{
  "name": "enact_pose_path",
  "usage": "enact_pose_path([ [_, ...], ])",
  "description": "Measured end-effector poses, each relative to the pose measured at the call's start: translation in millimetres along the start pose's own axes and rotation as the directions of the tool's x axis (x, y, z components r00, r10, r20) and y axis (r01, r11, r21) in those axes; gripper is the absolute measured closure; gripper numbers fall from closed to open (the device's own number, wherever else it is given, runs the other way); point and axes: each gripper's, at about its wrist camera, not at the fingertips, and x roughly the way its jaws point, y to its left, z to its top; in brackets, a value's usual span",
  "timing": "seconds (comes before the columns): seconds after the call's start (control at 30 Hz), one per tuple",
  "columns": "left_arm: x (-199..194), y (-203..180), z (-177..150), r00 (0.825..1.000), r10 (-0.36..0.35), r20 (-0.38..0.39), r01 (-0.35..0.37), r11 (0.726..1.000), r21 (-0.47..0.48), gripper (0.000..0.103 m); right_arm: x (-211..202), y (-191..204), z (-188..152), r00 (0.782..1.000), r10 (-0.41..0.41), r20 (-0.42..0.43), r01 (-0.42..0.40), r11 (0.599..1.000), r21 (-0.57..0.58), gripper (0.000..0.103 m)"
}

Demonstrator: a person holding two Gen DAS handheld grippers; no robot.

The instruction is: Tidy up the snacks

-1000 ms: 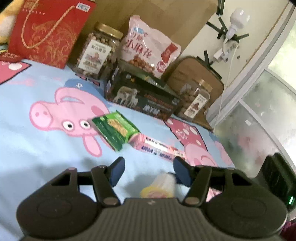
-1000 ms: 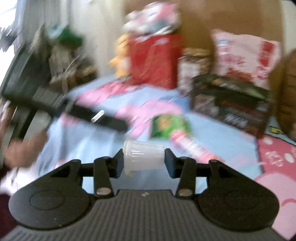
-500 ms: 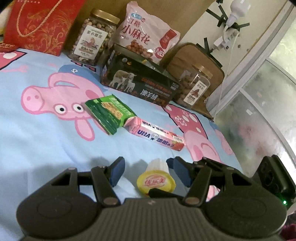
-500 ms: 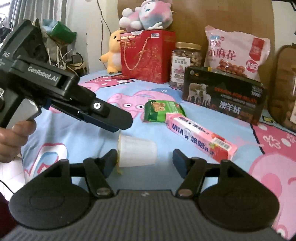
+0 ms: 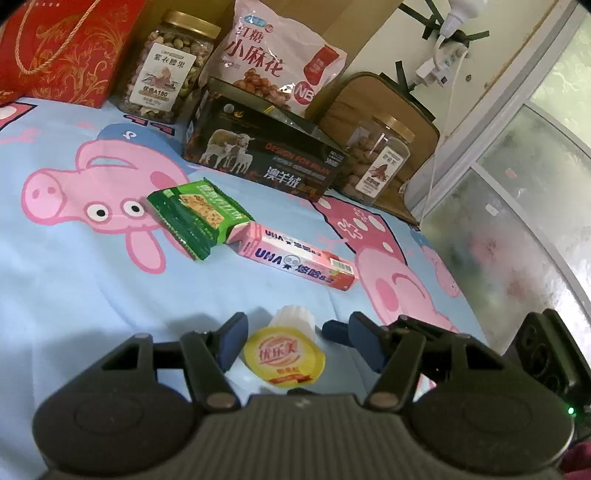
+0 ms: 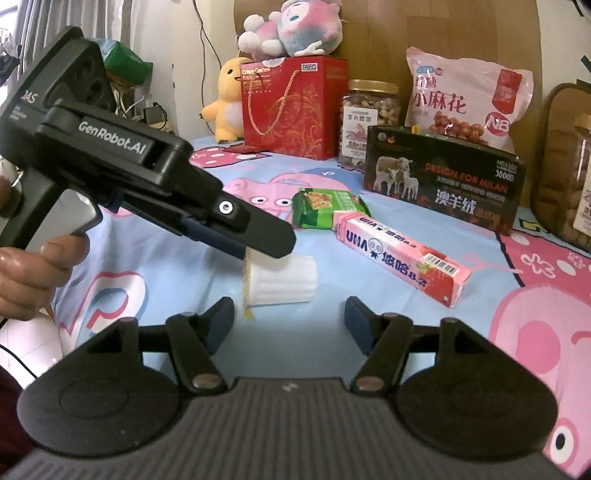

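Lying on its side at lower centre of both views, a small white jelly cup [image 5: 291, 343] with a yellow foil lid rested on the pig-print sheet [image 5: 74, 280], between the pads of the left gripper [image 5: 295, 341] and just ahead of the right gripper [image 6: 290, 319]. The left jaws stood apart around the cup; whether a pad touched it could not be told, and they had just opened a little further. The right jaws stood wide and empty after opening within the last second, the cup lying clear of them.

At mid-frame a green biscuit pack [image 5: 199, 218] touched the end of a pink candy box [image 5: 295, 256] printed "UHA" and "8.2". Behind them a black box [image 5: 262, 158] showed three sheep and the words "DESIGN FOR MILAN". At upper centre of the left view a gold-lidded clear jar [image 5: 166, 70], filled with nuts, bore a white label reading "A180"; a second such jar [image 5: 376, 162], also full of brownish pieces, stood at right of the black box before a brown bag [image 5: 373, 99]. A pink snack pouch [image 5: 280, 62] marked "NB", showing brown twists, leaned behind the box. A red gift bag [image 6: 295, 107] with gold rope handle, printed "Crispy Cashew", stood at upper centre of the right view, a plush toy [image 6: 291, 29] on top and a yellow plush [image 6: 227, 107] just beside it. The left gripper's body read "GenRobot.AI", held by a hand [image 6: 29, 273] at left edge.
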Motion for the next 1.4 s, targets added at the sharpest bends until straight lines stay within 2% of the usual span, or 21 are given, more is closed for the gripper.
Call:
enact_pose_path([
  [0.1, 0.2, -0.8, 0.0, 1.000, -0.003, -0.003, 0.003, 1.000, -0.002, 0.038, -0.3, -2.0, -0.2, 1.000, 0.003, 0.001, -0.003, 1.000, 0.009, 0.034],
  [0.47, 1.9, -3.5, -1.2, 1.000, 0.009, -0.011, -0.009, 1.000, 0.004, 0.038, -1.7, -3.7, 0.0, 1.000, 0.007, 0.004, -0.007, 1.000, 0.020, 0.034],
  [0.57, 2.5, -3.5, -1.1, 1.000, 0.004, -0.013, -0.004, 1.000, 0.003, 0.033, -1.0, -2.4, 0.5, 1.000, 0.007, 0.001, -0.007, 1.000, 0.011, 0.034],
  [1.4, 10.0, -6.2, 2.5, 0.999, -0.013, -0.034, 0.013, 1.000, 0.006, 0.033, -0.2, -2.1, 1.3, 1.000, 0.029, -0.012, -0.029, 1.000, 0.011, 0.034],
])
